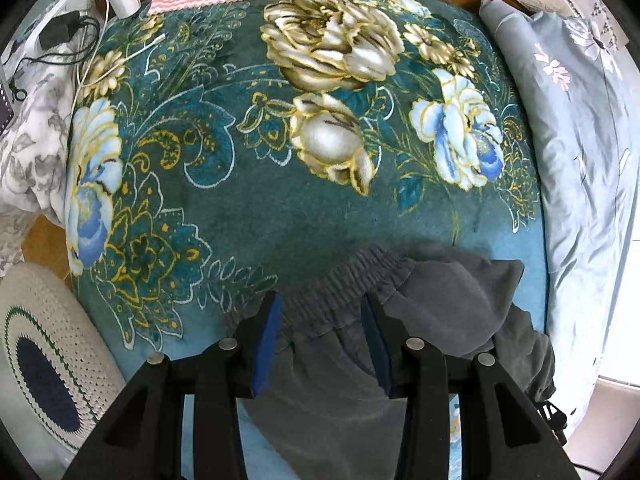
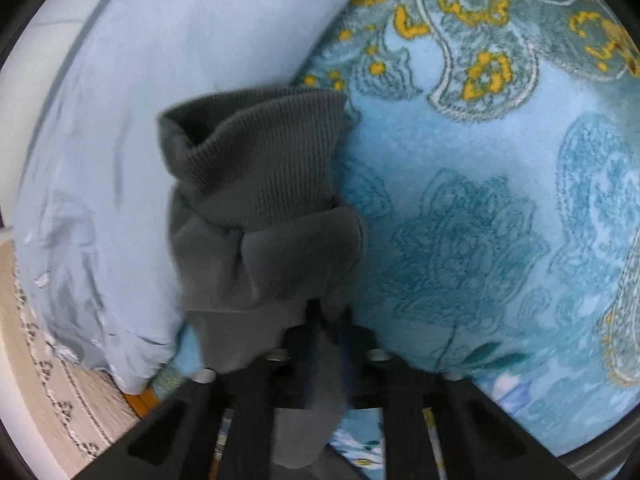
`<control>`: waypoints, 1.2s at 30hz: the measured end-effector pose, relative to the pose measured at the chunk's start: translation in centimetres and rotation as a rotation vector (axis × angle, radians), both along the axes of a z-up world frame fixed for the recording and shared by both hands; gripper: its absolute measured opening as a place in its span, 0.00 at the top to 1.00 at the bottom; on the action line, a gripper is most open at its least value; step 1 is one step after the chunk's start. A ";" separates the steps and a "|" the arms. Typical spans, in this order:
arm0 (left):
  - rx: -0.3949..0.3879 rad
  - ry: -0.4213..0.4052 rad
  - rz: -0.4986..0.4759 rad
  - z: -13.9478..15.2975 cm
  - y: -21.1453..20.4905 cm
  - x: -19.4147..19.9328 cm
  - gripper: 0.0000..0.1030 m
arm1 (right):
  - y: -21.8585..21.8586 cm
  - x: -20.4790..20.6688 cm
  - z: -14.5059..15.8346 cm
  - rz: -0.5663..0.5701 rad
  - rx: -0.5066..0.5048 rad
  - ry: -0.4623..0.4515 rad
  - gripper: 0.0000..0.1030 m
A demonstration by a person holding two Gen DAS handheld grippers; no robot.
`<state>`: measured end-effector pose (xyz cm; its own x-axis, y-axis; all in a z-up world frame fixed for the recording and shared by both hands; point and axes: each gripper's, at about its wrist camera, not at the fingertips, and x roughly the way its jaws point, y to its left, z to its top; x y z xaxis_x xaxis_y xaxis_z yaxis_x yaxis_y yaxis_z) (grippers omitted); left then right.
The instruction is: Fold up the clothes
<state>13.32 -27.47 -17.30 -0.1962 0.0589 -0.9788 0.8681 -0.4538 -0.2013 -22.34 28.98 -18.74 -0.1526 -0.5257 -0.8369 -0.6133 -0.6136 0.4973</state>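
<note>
Grey trousers (image 1: 440,300), soft and limp, on floral blanket (image 1: 280,208): left gripper (image 1: 322,312) wide astride the elastic waistband (image 1: 340,280), right gripper (image 2: 330,320) apparently pinching fabric below the ribbed cuff (image 2: 260,160).

left gripper (image 1: 322,308): fingers (image 1: 266,344) spread apart, blue pads facing inward, straddling grey pants (image 1: 440,300) at the elastic waistband, nothing pinched | right gripper (image 2: 326,320): fingers drawn close together, clamped on a fold of the grey pants, ribbed cuff bunched ahead of the tips
</note>
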 end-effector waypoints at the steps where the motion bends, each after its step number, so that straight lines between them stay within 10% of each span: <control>1: 0.001 0.004 -0.001 0.1 0.0 -0.1 0.59 | 0.2 0.3 0.9 0.003 -0.006 0.028 0.95; 8: 0.040 0.052 -0.015 0.6 1.0 -0.6 0.59 | 5.2 6.1 9.3 -0.017 -0.021 0.231 0.95; 16: 0.075 0.098 -0.062 1.1 2.1 -1.4 0.59 | 17.8 16.3 14.5 -0.210 0.068 0.215 0.95; 27: 0.112 0.070 -0.116 -1.4 2.0 -5.9 0.59 | 24.5 15.3 9.1 -0.387 0.090 0.020 0.95; 36: 0.200 -0.016 -0.223 -7.8 1.1 -11.9 0.54 | 23.3 10.2 7.2 -0.280 0.177 -0.001 0.95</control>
<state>1.41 -26.37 -25.09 -0.1413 0.2912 -0.9462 0.7553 -0.5862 -0.2932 -12.11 52.30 -11.51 -0.2696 -0.3100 -0.9117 -0.7707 -0.4982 0.3973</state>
